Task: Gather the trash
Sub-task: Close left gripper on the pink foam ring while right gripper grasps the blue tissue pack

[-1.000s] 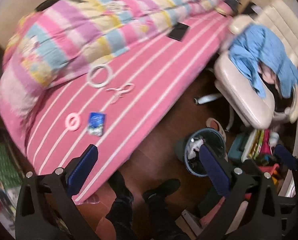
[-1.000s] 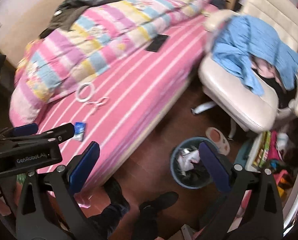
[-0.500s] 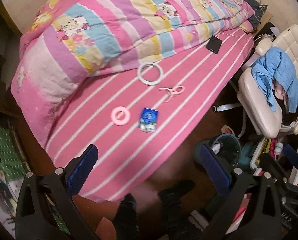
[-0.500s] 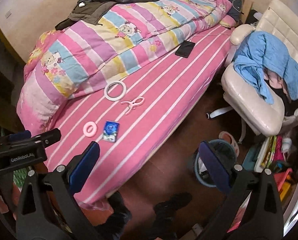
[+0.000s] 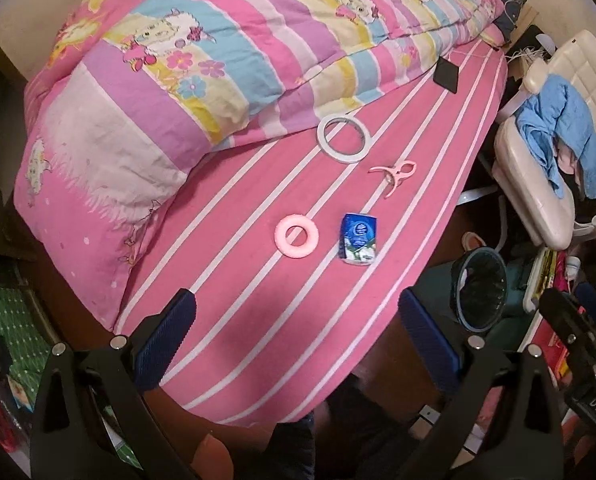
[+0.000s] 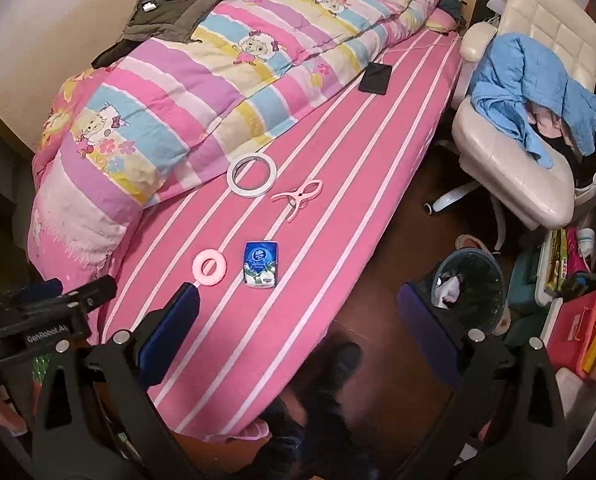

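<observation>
On the pink striped bed sheet (image 6: 338,184) ahead of me lie four things: a blue tissue packet (image 6: 261,265) nearest, with a pink foam ring (image 6: 209,267) just at its 9 o'clock. A pink plastic clip (image 6: 298,197) lies at the packet's 1 o'clock, and a white tape roll (image 6: 252,175) at the clip's 10 o'clock, beside the folded striped cartoon quilt (image 6: 202,80). Off the bed at 3 o'clock, a dark round waste bin (image 6: 472,292) stands on the floor, holding crumpled paper, before the white padded chair (image 6: 514,168).

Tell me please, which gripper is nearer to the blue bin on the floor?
Right, I judge. The right gripper hovers with its right finger beside the blue bin. The left gripper hangs above the bed's edge, leftward of the bin.
</observation>
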Tool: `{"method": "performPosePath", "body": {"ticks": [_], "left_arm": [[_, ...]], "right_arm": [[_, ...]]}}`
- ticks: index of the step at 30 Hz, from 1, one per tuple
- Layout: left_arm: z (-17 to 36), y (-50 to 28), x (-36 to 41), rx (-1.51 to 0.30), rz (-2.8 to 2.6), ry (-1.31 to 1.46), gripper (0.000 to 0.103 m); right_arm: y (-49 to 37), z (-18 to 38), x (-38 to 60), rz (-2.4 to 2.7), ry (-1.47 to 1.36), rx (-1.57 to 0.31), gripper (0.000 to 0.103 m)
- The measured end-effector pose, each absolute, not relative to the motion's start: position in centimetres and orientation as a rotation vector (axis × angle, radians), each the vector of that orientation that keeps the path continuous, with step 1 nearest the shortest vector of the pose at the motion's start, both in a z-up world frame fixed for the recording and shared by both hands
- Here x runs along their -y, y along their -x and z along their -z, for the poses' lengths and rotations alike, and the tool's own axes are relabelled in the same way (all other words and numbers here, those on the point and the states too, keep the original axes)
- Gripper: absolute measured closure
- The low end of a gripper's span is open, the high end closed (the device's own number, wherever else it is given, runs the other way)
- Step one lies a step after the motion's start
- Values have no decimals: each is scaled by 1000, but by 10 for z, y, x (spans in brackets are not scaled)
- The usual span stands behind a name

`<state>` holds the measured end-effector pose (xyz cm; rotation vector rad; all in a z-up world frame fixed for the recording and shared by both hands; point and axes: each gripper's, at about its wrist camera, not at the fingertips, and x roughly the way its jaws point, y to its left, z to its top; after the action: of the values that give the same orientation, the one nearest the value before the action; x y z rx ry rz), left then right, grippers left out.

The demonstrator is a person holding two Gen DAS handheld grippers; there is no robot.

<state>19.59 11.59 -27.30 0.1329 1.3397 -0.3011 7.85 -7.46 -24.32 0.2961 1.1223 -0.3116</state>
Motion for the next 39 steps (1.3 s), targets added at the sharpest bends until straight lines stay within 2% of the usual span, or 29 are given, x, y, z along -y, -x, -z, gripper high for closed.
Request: {"method": "performPosePath", "body": {"ticks": [29,34,35,36,39], "left_arm": [[469,-269,-108,-1464,340,-117,6],[495,-278,-105,-1494,346,-135,12],[501,-278,-104,-1498,351,-151,21],[505,-278,-102,-1501,354,-169,25],[514,-278,-99,-1501,356,-192,26]], "right_arm": [[-169,445,63,246,-265,-1253,5],[-183,472,61,227,-252,-1277,5],[-184,477,61,226,-248,-1281,5],[-186,482,60,226,-244,-1287,5],[-189,493,61,226,-246,-1300,5]]}}
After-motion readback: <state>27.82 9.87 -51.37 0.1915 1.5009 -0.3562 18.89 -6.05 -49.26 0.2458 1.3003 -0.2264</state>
